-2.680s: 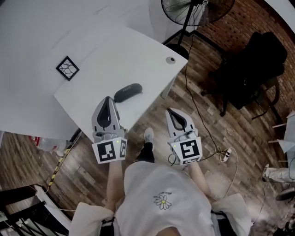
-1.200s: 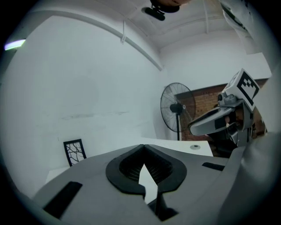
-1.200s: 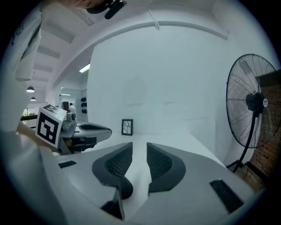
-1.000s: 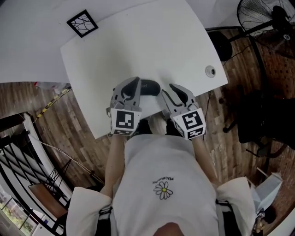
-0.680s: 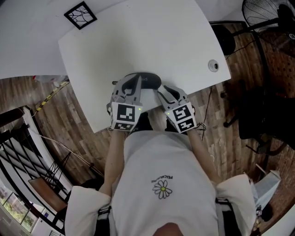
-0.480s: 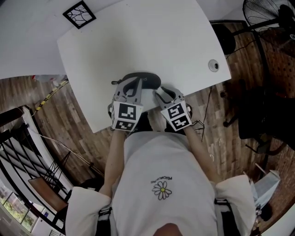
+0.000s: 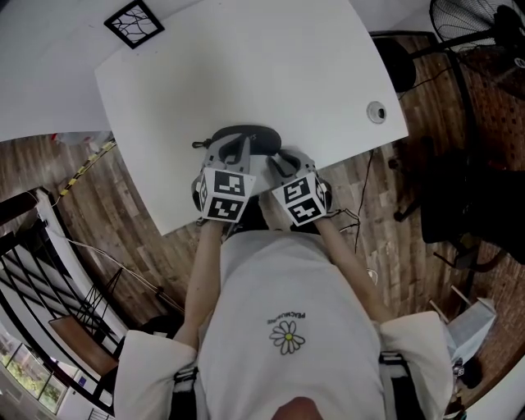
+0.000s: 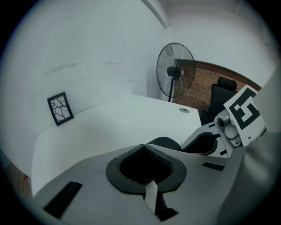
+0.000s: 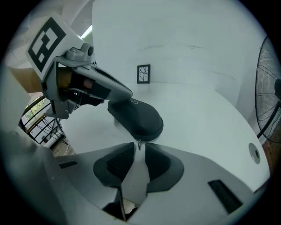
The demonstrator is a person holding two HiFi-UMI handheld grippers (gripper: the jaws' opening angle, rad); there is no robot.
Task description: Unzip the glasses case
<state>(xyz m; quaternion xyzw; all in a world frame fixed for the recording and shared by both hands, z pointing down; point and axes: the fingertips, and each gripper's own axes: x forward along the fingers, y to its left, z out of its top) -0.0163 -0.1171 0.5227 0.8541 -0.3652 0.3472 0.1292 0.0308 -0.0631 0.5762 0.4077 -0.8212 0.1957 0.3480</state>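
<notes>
A dark oval glasses case [image 7: 246,135] [image 9: 136,115] lies near the front edge of the white table [image 7: 246,66]. My left gripper [image 7: 232,146] [image 8: 143,148] is shut on the case's left half, and the rest of the case [image 8: 164,143] shows just past its jaws. My right gripper [image 7: 275,160] [image 9: 139,147] sits at the case's near right end. Its jaws stand a narrow gap apart, with the small zipper pull [image 9: 139,144] hanging between the tips. The gap looks wider than the pull.
A black-framed marker card [image 7: 134,23] [image 9: 143,74] lies at the table's far left. A cable grommet [image 7: 376,112] sits near the right edge. A standing fan [image 7: 484,25] [image 8: 175,72] and a dark chair [image 7: 467,189] stand on the wooden floor to the right.
Both grippers came in from off the table's edge to the case. The left gripper closed round its left half. The right gripper swung left to the case's near end.
</notes>
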